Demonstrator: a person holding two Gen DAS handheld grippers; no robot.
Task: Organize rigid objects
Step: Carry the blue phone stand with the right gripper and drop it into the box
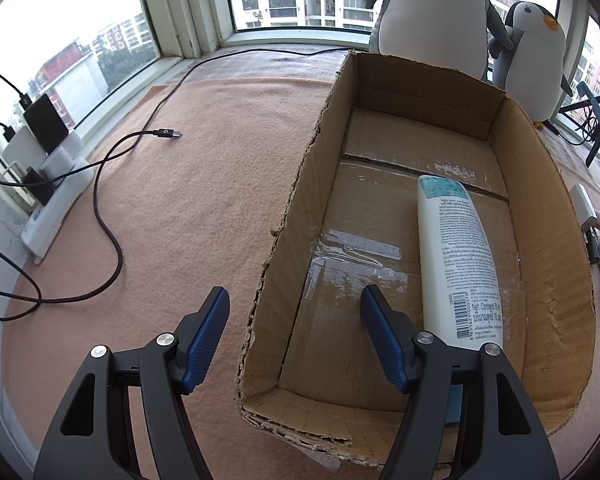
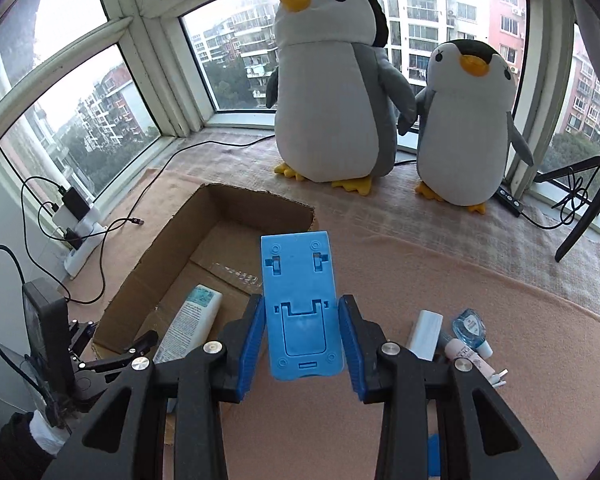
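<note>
Stand [image 2: 302,306], blue plastic, is clamped flat between the pads of the right tool [image 2: 302,344], held above the surface beside the box [image 2: 172,256]. Tube [image 1: 456,260] lies inside the box. Left tool [image 1: 294,338] is spread wide, straddling the box's near wall.

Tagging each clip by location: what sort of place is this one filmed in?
Most likely a bay-window ledge in a high-rise flat. Curved window frames look out on apartment towers, two plush penguins stand on the sill, and a pink blanket covers the ledge holding the cardboard box.
</note>
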